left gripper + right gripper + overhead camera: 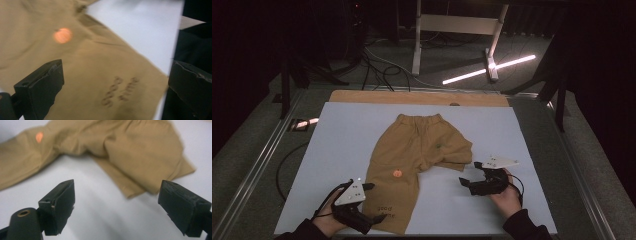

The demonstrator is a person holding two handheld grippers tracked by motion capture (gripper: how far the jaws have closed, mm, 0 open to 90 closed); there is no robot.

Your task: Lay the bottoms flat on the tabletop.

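Observation:
A pair of tan shorts (412, 145) lies flat on the pale mat (337, 145), waistband at the far side. One leg is long and carries an orange patch (397, 173) and dark print near its hem. The other leg is folded back on itself, as the right gripper view shows (140, 147). My left gripper (374, 202) is open at the hem of the long leg, and in its own view the jaws straddle the printed cloth (117, 92). My right gripper (470, 173) is open just short of the folded leg, with bare mat between its jaws (117, 200).
A wooden table edge (412, 97) runs along the far side of the mat. Behind it stand a white metal frame (457, 25), loose cables (377, 65) and a bright light strip (487, 70) on the floor. Metal rails border the table on both sides.

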